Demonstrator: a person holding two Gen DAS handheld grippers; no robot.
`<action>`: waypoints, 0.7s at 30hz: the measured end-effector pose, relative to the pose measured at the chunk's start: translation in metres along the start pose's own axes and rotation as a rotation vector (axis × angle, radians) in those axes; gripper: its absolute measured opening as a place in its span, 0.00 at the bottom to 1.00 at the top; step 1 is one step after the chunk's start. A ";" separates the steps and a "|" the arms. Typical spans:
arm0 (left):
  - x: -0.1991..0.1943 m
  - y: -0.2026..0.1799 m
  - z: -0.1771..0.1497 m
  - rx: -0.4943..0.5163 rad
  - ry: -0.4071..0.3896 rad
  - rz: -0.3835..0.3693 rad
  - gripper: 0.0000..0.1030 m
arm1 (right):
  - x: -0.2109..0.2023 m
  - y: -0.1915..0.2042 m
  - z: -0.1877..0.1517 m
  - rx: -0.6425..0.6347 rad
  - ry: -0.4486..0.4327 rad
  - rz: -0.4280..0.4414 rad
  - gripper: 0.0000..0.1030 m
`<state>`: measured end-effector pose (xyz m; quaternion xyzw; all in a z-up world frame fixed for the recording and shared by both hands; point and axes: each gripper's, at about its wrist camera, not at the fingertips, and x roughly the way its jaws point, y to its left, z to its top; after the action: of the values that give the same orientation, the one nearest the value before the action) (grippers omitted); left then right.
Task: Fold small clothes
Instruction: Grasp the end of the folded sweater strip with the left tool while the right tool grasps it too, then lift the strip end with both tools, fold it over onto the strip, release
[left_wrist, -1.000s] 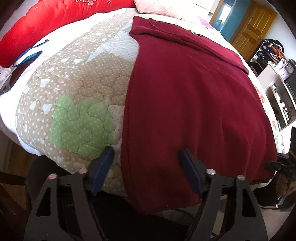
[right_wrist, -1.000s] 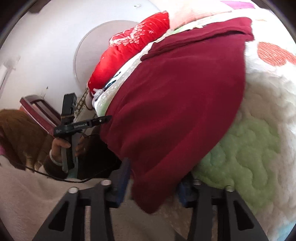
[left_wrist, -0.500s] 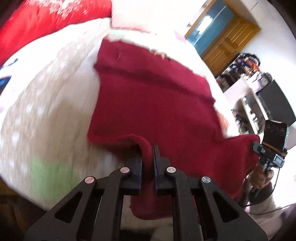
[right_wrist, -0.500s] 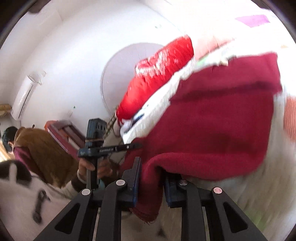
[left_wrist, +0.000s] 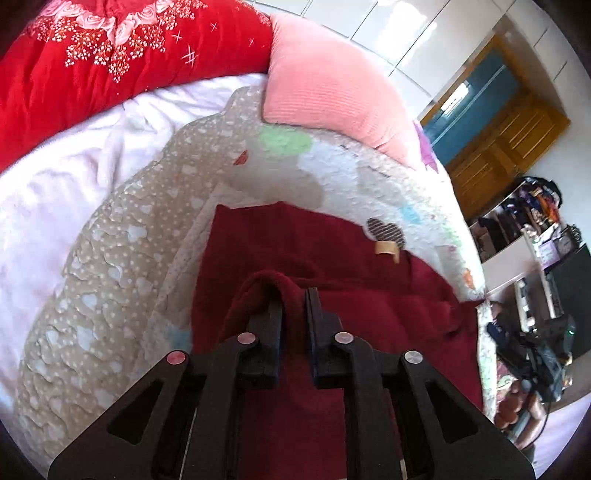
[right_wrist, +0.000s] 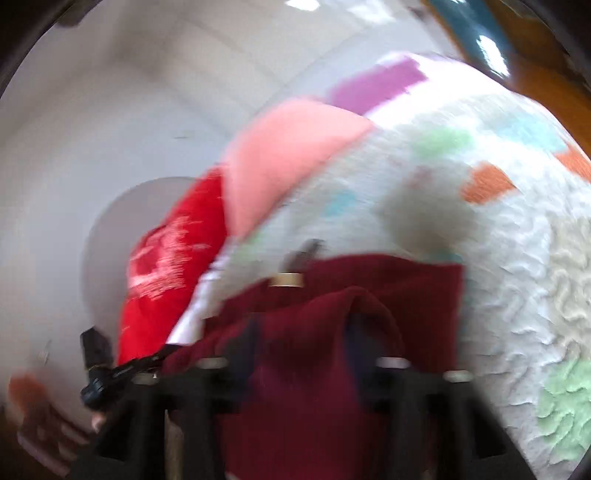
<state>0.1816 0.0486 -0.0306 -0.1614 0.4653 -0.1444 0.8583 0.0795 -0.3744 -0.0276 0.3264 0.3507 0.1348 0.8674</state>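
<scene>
Two black grippers each held a fold of one dark red garment (left_wrist: 332, 266) that lay on a quilted bed cover (left_wrist: 110, 280). Seen from the left wrist, the left gripper (left_wrist: 293, 295) had its jaws drawn narrow, pinching a raised hump of the red cloth between them; the cloth draped over the left finger and hung down past the gripper's frame. Beyond the jaws the rest of the garment spread flat on the quilt, its far edge lying short of a pink pillow (left_wrist: 332, 85), with a small tan tag (left_wrist: 386, 248) showing near that edge. A red blanket (left_wrist: 110, 55) with a flower print lay along the bed's far left side. From the right wrist, everything was smeared by motion blur. The right gripper (right_wrist: 303, 332) was mostly buried under a bunched hump of the same red cloth, which sat between and over its fingers; its jaws appeared closed on the fabric, though their tips were hidden. The lower part of the garment was cut off by the frame in both views.
</scene>
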 end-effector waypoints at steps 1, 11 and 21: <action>-0.003 -0.002 -0.001 0.027 -0.011 0.003 0.12 | -0.005 -0.002 0.000 -0.006 -0.018 0.006 0.53; -0.038 -0.012 0.011 -0.023 -0.170 -0.028 0.72 | -0.004 0.052 -0.018 -0.377 0.058 -0.077 0.53; 0.011 -0.032 0.003 0.044 -0.070 0.014 0.72 | 0.095 0.029 0.027 -0.299 0.062 -0.345 0.53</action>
<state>0.1868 0.0156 -0.0242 -0.1440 0.4327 -0.1429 0.8784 0.1660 -0.3218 -0.0436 0.1253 0.4040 0.0448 0.9050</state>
